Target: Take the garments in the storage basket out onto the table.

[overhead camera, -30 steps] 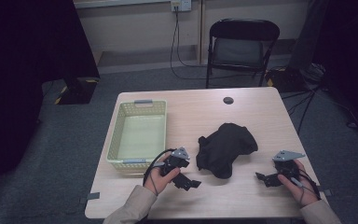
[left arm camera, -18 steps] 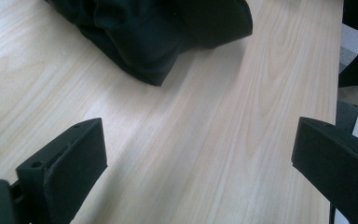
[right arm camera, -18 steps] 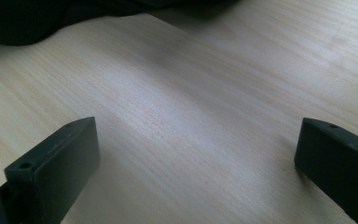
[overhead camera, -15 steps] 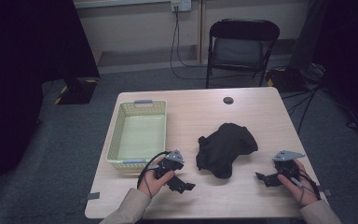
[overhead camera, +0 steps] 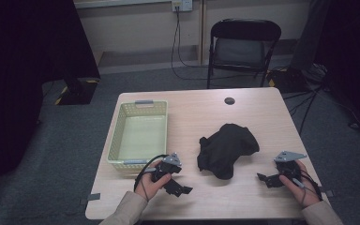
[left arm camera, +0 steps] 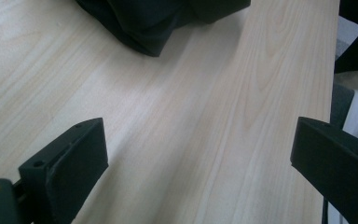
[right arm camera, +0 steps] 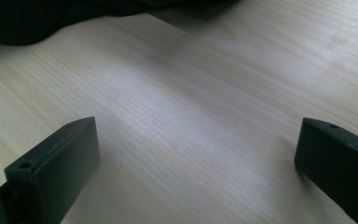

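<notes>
With both sets of jaws spread wide and gripping nothing, the left gripper point(overhead camera: 177, 186) & right gripper point(overhead camera: 268, 179) rested low on the table point(overhead camera: 262, 117), one each side of the cloth point(overhead camera: 226, 149). Left gripper view: bare wood betw. the jaws, cloth point(left arm camera: 163, 21) just ahead, near but apart. Right gripper view: same layout, cloth point(right arm camera: 32, 18) at upper left, untouched. Cloth lay crumpled at table centre-right, beside the basket point(overhead camera: 117, 140), which stood to its left w/ nothing in it. Flanking pose prob. set up a two-sided pick; basket was the likely destination. A chair point(overhead camera: 243, 44) stood behind the table.
</notes>
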`<state>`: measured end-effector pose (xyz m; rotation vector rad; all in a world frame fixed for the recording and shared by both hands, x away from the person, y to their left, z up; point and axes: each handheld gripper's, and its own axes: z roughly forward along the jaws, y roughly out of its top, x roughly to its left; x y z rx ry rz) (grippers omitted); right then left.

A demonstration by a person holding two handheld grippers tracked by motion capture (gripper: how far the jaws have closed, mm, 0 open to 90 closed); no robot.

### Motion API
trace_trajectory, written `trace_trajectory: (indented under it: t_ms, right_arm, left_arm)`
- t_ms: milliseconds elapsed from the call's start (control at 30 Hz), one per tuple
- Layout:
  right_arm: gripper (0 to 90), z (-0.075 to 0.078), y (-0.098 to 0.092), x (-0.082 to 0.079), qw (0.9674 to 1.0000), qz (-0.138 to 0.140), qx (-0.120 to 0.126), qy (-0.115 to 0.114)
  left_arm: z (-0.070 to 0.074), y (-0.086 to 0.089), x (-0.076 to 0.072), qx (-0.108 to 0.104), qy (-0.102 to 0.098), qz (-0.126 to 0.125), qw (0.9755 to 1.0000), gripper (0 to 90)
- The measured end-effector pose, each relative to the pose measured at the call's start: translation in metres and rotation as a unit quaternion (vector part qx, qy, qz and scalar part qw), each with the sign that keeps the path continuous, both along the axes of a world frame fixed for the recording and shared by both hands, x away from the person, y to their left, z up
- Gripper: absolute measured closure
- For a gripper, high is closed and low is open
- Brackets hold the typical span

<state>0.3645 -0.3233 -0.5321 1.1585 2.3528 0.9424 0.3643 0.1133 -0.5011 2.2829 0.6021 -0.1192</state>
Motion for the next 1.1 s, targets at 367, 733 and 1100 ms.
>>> trace_trajectory:
  t_ms: [367,733,1100]
  right_arm:
    - [0.0,0.000,0.000,0.000,1.0000,0.000,0.000,0.000]
    - [0.0,0.000,0.000,0.000,1.0000,0.000,0.000,0.000]
    - [0.0,0.000,0.000,0.000,1.0000,0.000,0.000,0.000]
  left_arm:
    - [-0.002,0.009,-0.003,0.004,0.004,0.005,1.0000,2.9]
    - [-0.002,0.025,-0.006,0.001,0.005,0.014,0.9999,2.9]
    - [-0.002,0.040,-0.008,-0.002,0.003,0.028,0.9996,2.8]
